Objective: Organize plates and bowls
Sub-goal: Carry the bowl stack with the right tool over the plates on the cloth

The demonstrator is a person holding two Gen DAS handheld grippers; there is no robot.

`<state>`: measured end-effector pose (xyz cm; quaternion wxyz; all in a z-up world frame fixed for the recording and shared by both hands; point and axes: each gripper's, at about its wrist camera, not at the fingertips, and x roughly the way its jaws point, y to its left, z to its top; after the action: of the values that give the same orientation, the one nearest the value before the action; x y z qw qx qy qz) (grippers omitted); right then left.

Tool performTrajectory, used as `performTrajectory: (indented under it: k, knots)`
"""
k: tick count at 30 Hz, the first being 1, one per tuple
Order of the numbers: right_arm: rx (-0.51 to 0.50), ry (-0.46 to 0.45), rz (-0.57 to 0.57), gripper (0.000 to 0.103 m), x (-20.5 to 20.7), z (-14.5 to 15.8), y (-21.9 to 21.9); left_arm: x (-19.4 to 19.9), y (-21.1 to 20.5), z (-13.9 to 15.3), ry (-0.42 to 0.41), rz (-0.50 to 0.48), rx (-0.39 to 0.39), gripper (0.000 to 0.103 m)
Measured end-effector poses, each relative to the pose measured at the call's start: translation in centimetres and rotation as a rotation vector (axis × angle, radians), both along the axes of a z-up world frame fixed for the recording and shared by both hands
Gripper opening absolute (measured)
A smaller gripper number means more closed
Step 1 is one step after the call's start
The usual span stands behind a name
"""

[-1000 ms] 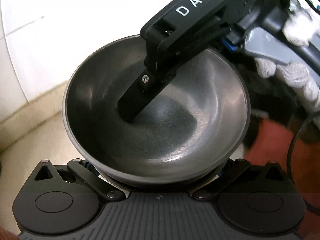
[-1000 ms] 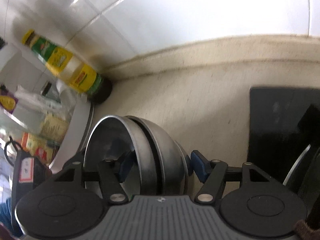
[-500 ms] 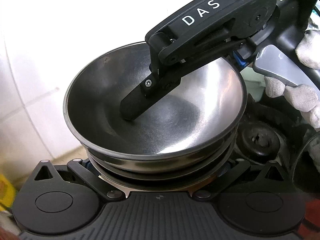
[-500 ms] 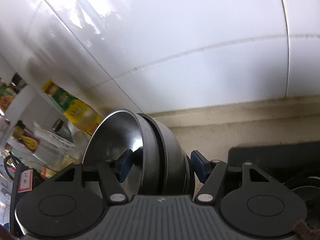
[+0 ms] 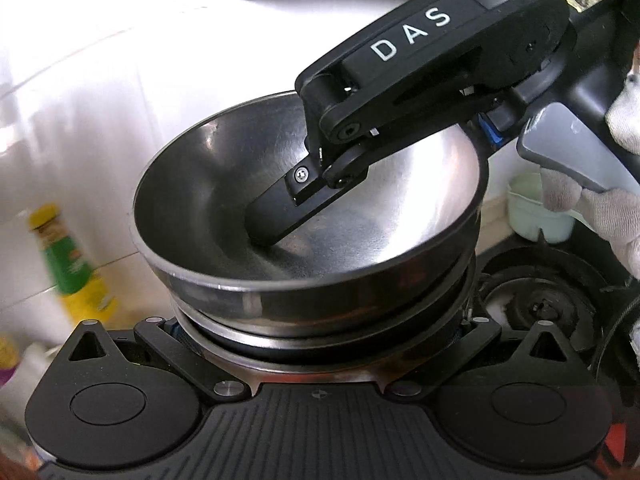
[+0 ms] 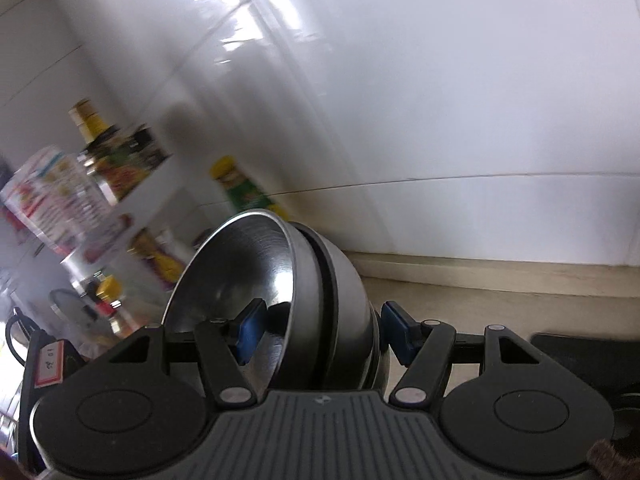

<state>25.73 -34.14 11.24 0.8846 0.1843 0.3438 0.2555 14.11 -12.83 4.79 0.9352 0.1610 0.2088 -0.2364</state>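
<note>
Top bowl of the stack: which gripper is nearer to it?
Right. The right gripper has one finger inside the top bowl; the left gripper grips the lowest bowl underneath it.

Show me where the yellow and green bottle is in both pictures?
Left wrist: green-and-yellow bottle, blurred, at the left edge, beside the steel bowls.
Right wrist: the bottle stands just above the bowls' rim, by the wall.
Shared landmark: the stacked steel bowls.
</note>
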Motion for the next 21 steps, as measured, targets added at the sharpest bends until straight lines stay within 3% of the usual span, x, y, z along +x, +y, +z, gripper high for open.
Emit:
performTrajectory:
  k: [12, 21]
  knots:
    - [-0.016, -0.021, 0.145, 0.060, -2.9, 0.3, 7.3, -9.8, 0.6, -0.6, -0.003, 0.151, -0.019, 0.103]
    - [-0.021, -0.011, 0.175, 0.060, -6.8, -0.1, 11.4, -14.7, 1.6, -0.1, 0.019, 0.181, -0.024, 0.103]
